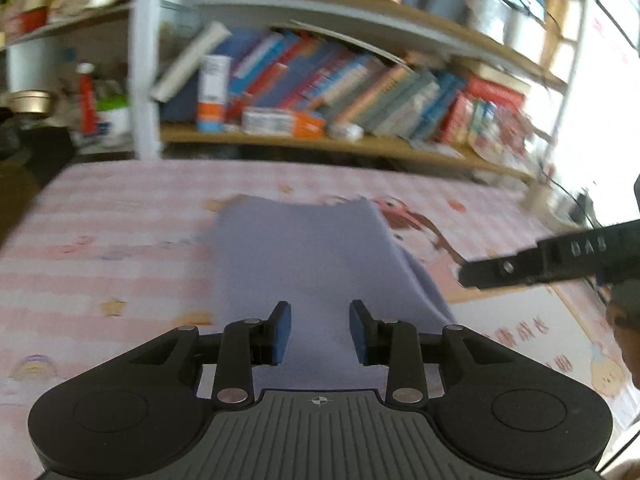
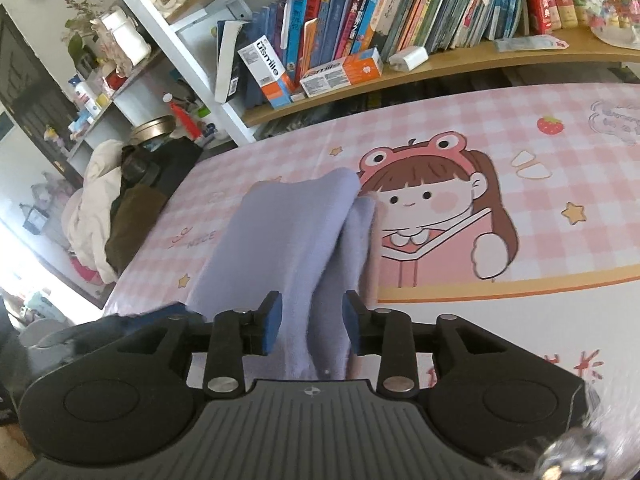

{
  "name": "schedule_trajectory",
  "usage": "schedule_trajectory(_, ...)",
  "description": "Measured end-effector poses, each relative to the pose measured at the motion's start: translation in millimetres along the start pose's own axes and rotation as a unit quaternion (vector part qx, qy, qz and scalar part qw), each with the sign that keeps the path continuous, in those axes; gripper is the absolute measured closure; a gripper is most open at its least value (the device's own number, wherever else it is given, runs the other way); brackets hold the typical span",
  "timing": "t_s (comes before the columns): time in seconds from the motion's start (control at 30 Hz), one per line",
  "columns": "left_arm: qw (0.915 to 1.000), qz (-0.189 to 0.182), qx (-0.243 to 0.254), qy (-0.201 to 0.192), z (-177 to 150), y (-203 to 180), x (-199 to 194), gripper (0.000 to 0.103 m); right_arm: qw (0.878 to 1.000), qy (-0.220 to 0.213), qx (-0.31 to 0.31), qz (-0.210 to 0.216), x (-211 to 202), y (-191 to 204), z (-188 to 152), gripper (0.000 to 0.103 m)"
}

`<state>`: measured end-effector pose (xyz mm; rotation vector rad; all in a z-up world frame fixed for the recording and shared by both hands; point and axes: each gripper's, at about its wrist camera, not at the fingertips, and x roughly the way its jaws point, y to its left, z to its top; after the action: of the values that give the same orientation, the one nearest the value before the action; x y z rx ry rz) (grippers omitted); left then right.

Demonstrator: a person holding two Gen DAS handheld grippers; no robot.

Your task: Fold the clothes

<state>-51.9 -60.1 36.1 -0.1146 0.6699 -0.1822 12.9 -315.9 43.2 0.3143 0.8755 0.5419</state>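
A lavender garment (image 2: 288, 236) is laid lengthwise on the pink checked worktop (image 2: 540, 184), towards its left edge, one side doubled over so that a fold ridge is formed. The right hand-held gripper (image 2: 312, 324) is held spread over the near end, nothing pinched; the left hand-held gripper (image 1: 319, 330) is likewise spread above the cloth, probably so the near edge can be taken next.
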Motion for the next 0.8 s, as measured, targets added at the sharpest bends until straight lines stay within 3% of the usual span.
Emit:
schedule_trajectory(0.13, 1.0000, -0.001, -0.005, -0.005, 1.0, 13.2, -4.1, 0.071, 1.000, 0.021, -0.006, -0.002, 18.2, 12.5, -4.4, 0.059)
schedule_trajectory(0.27, 0.9997, -0.019, 0.010, 0.008, -3.7, 12.3, 6.2, 0.071, 0.999, 0.042, 0.006, -0.031, 43.8, 15.7, -9.0, 0.059)
schedule_trajectory(0.37, 0.9987, -0.025, 0.023, 0.038, -7.9, 9.2, 18.9, 0.071, 0.998, 0.036, 0.043, -0.034, 56.9, 7.3, -13.3, 0.072)
schedule_trajectory(0.4, 0.9980, -0.025, 0.025, 0.052, -9.8, 9.0, 24.4, 0.071, 0.997, 0.032, 0.057, -0.031, 58.9, 3.6, -14.6, 0.082)
schedule_trajectory(0.47, 0.9970, -0.026, 0.027, 0.068, -14.0, 10.7, 30.6, 0.071, 0.995, 0.032, 0.090, -0.015, 58.5, -2.4, -16.6, 0.091)
schedule_trajectory(0.6, 0.9962, -0.042, 0.015, 0.075, -18.2, 20.7, 34.3, 0.071, 0.991, -0.006, 0.119, 0.063, 19.7, 1.6, -12.9, 0.093)
schedule_trajectory(0.7, 0.9954, -0.053, 0.023, 0.077, -20.0, 21.3, 37.0, 0.071, 0.992, -0.018, 0.127, 0.017, 24.8, -4.7, -15.5, 0.094)
schedule_trajectory(0.8, 0.9944, -0.061, 0.035, 0.079, -21.4, 21.0, 38.6, 0.071, 0.987, 0.009, 0.158, -0.026, 51.7, -19.8, -22.9, 0.094)
